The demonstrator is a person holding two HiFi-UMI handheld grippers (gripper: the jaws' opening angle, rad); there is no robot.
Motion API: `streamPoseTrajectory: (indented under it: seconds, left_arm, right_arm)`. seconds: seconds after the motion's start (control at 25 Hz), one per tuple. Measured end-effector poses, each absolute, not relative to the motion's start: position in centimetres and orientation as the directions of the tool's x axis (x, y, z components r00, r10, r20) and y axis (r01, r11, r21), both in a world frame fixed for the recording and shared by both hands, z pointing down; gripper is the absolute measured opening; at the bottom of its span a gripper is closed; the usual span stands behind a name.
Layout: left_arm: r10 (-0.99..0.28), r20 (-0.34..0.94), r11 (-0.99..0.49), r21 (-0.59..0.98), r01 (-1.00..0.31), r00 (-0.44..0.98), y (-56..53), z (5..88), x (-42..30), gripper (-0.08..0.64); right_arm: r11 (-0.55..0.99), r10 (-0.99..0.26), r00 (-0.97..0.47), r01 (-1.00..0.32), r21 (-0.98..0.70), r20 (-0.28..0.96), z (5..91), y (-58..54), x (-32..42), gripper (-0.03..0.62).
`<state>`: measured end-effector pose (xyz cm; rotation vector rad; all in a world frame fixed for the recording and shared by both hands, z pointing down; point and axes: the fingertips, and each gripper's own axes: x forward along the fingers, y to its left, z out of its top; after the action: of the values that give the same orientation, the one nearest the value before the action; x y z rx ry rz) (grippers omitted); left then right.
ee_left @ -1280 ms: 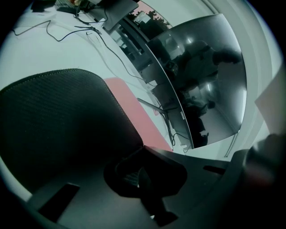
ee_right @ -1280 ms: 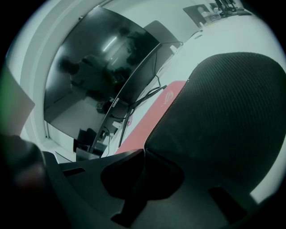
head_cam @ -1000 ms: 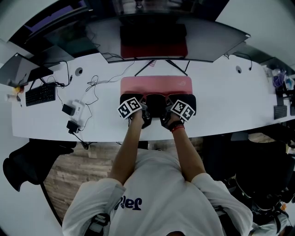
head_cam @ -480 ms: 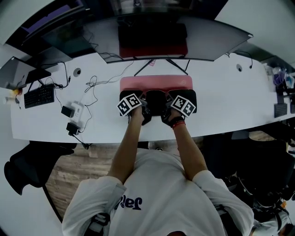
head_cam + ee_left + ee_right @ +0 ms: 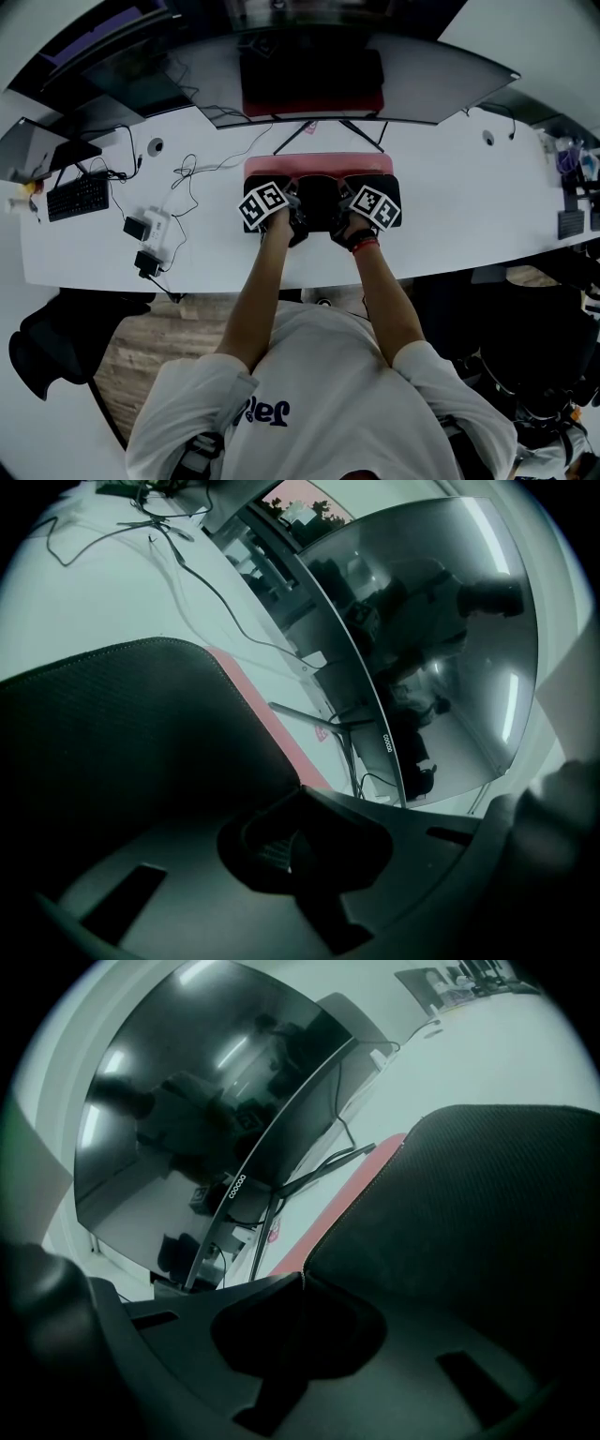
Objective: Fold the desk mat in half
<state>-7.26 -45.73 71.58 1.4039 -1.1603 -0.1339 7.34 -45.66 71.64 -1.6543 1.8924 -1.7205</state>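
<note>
Folding nearly done: left hand-held gripper (image 5: 293, 216) and right hand-held gripper (image 5: 343, 216) both pinched tight on desk mat (image 5: 319, 166) near edge, black underside up, carried over pink face on desk (image 5: 450, 216). Left: align edges, release. Versus earlier: pink strip narrower, grippers closer to monitor (image 5: 319, 75).

**Right jaws pinched on the mat's edge**

The right gripper (image 5: 300, 1283) has its jaws closed on the edge of the desk mat (image 5: 478, 1204); the mat's black, textured underside fills the right side, raised off the white desk (image 5: 506, 1044); a pink strip (image 5: 330, 1211) of its top face lies flat beyond; behind it stands a curved monitor (image 5: 187, 1101), dark and reflective, on thin stand legs (image 5: 265, 1227).
</note>
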Motion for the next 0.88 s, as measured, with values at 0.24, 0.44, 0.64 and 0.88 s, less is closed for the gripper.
streamPoseTrajectory:
  seconds: [0.24,0.44,0.64,0.88]
  left_arm:
    - [-0.692,0.529,0.242,0.811,-0.532,0.492,-47.3,71.4,-7.4,0.023]
    - [-0.698,0.515,0.226,0.817,-0.531,0.497,-48.6,71.1,-7.6,0.023]
    - [-0.7,0.511,0.222,0.819,-0.529,0.499,-49.9,71.4,-7.7,0.023]
    - [-0.705,0.501,0.206,0.822,-0.531,0.502,-51.7,71.6,-7.9,0.023]
  right_arm:
    - [-0.213,-0.735,-0.407,-0.621,-0.754,0.543,71.4,-47.3,7.2,0.025]
    - [-0.209,-0.74,-0.403,-0.623,-0.754,0.539,71.3,-48.7,7.1,0.025]
    - [-0.208,-0.739,-0.401,-0.628,-0.75,0.541,71.7,-50.1,7.0,0.025]
    - [-0.209,-0.74,-0.396,-0.634,-0.745,0.544,72.0,-52.0,6.9,0.025]
